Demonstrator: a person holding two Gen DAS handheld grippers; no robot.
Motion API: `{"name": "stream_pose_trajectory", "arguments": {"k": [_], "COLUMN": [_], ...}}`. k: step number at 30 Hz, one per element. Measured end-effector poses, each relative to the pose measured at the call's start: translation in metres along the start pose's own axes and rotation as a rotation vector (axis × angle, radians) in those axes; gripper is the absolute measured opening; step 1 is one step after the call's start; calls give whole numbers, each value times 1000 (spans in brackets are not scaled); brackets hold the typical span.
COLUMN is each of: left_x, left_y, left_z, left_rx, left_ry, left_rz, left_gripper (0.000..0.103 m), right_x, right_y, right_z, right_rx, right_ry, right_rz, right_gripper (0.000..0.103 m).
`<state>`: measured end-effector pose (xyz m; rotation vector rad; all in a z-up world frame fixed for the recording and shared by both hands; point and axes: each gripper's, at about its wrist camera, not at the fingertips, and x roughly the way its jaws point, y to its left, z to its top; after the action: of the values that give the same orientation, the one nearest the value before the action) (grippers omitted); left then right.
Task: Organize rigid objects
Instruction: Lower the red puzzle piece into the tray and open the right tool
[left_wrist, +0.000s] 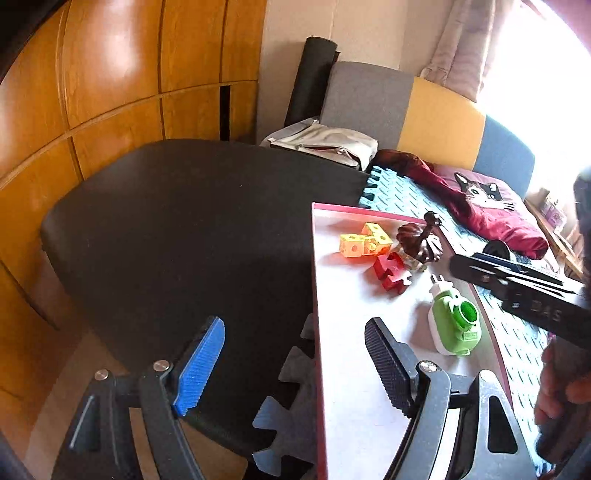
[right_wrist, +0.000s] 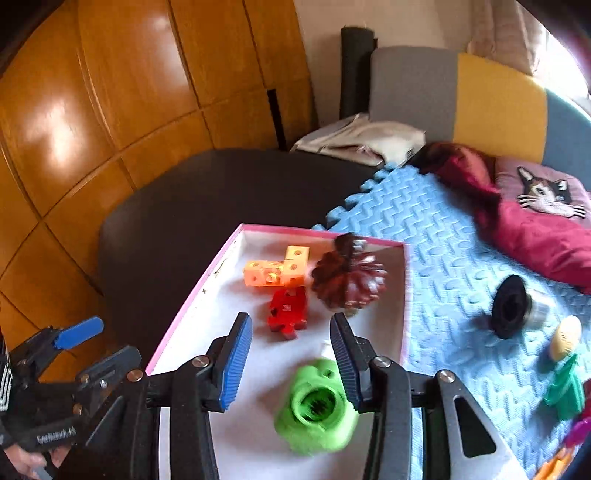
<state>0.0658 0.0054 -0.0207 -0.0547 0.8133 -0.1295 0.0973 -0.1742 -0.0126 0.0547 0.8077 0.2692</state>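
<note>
Green plug-in device (right_wrist: 316, 408), round ribbed opening and white prongs, lies in the pink-rimmed tray (right_wrist: 192, 295); right gripper (right_wrist: 291, 363) released above it; left gripper (left_wrist: 295, 369) parted, empty.

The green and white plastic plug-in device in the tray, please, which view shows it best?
The left wrist view: the green and white plastic plug-in device is sharp and whole, prongs visible. The right wrist view shows it blurred, close.
</note>
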Motion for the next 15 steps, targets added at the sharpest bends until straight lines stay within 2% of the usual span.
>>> {"name": "stream_pose_trajectory", "arguments": {"k": [7, 15], "left_x": [-9, -14], "left_y": [-16, -43], "left_z": [1, -1], "left_rx": [44, 106], "left_ry": [-11, -2], "left_rz": [-9, -44], "left_gripper": [79, 79], "right_x": [-37, -77], "right_y": [-36, -106], "right_z": [-17, -34], "right_rx": [15, 90], "right_ry": [-41, -64], "right_rz": [-99, -257], "right_gripper": [44, 44]}}
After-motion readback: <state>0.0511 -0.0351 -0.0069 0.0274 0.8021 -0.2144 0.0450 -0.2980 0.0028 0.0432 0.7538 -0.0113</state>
